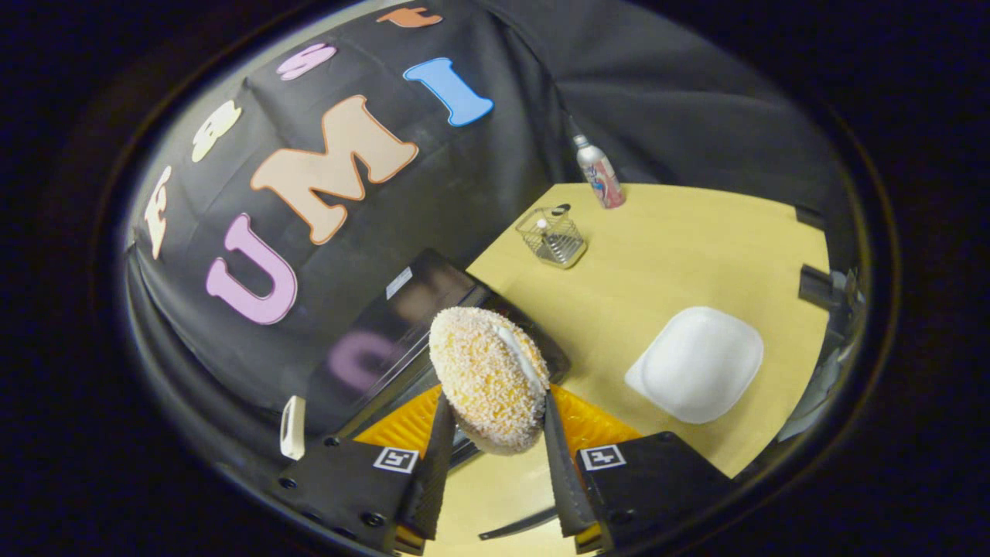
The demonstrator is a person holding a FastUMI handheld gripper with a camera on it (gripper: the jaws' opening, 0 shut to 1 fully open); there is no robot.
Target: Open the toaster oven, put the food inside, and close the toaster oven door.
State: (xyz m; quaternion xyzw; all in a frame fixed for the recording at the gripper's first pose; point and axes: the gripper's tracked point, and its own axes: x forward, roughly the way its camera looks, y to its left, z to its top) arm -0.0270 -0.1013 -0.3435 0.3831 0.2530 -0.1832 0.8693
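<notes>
gripper (pixel 495 422) fingers pinching sugared bun (pixel 489 377), held above toaster oven (pixel 433 325), door apparently open; loading step in hand. next move likely calls for easing bun inside.

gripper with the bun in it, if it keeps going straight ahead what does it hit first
Probably the toaster oven: it lies just beyond the bun that the gripper is shut on. Depth is hard to judge.

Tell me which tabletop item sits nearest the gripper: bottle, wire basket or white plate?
The white plate, just beyond the gripper, which is shut on the pastry. The wire basket and bottle stand farther back.
</notes>
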